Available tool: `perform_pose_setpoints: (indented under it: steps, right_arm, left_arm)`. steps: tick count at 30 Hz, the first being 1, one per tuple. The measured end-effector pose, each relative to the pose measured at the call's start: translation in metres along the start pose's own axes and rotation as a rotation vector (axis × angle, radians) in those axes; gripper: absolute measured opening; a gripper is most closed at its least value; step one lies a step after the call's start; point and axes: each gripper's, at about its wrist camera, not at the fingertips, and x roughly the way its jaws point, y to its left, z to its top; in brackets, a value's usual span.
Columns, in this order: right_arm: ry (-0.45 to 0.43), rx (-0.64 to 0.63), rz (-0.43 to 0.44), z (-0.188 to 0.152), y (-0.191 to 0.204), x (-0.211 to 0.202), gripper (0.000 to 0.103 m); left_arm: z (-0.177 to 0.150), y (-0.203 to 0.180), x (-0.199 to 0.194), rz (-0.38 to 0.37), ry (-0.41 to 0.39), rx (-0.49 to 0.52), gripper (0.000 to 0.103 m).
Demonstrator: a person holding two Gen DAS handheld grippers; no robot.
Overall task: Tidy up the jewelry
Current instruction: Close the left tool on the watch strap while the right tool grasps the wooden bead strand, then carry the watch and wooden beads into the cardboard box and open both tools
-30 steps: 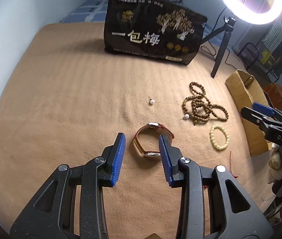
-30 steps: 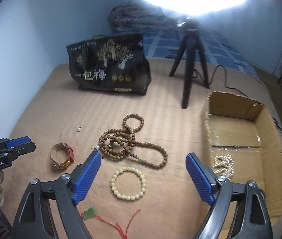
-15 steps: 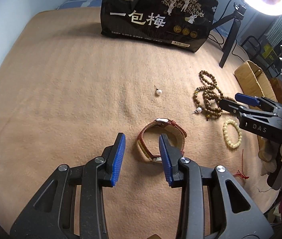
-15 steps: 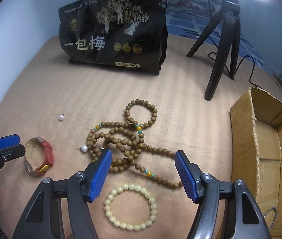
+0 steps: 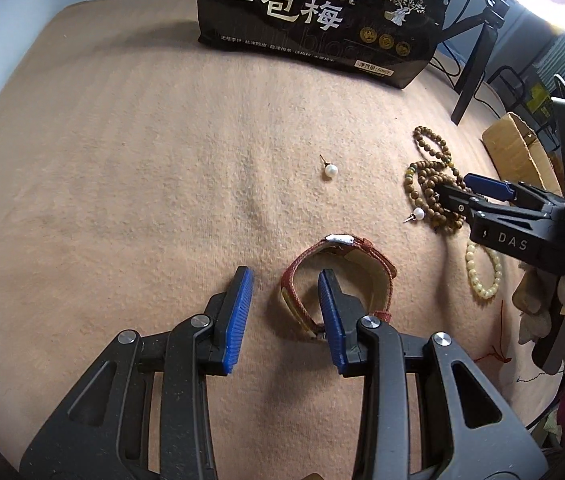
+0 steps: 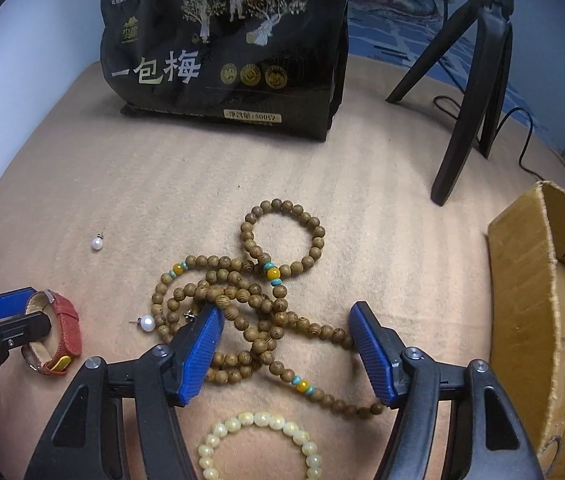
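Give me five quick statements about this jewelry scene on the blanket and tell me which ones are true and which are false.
1. The left gripper straddles one side of the red watch. True.
2. The right gripper grips the cream bracelet. False: it is open over the brown bead necklace.
3. Two pearl earrings lie on the blanket. True.
4. The cardboard box is left of the necklace. False: right.
5. The black bag lies flat. False: it stands upright.
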Motion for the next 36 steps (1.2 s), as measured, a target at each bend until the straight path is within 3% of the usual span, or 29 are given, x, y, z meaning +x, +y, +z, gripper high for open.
perform_pose_setpoints:
  steps: [2, 6, 9, 14, 24, 36]
  right_arm:
    - [-0.003, -0.004, -0.002, 0.002, -0.001, 0.005, 0.068]
    - [-0.013, -0.007, 0.007, 0.001, -0.002, 0.008, 0.062]
    - [-0.026, -0.001, 0.024, 0.001, -0.002, 0.007, 0.047]
    - [-0.033, 0.005, 0.054, 0.001, -0.001, 0.004, 0.013]
    - [-0.066, 0.029, 0.087, -0.004, -0.001, -0.016, 0.01]
    - [-0.167, 0.028, 0.112, -0.005, 0.002, -0.072, 0.004]
  left_arm:
    - [0.0, -0.001, 0.001, 0.004, -0.004, 0.007, 0.035]
    - [0.0, -0.004, 0.003, 0.03, -0.013, 0.02, 0.023]
    - [0.001, -0.006, 0.004, 0.041, -0.018, 0.026, 0.013]
    - [0.0, -0.008, 0.004, 0.051, -0.026, 0.029, 0.009]
    - [0.0, -0.012, -0.004, 0.053, -0.047, 0.027, 0.008]
    - [0.002, -0.022, -0.043, 0.039, -0.125, 0.03, 0.008]
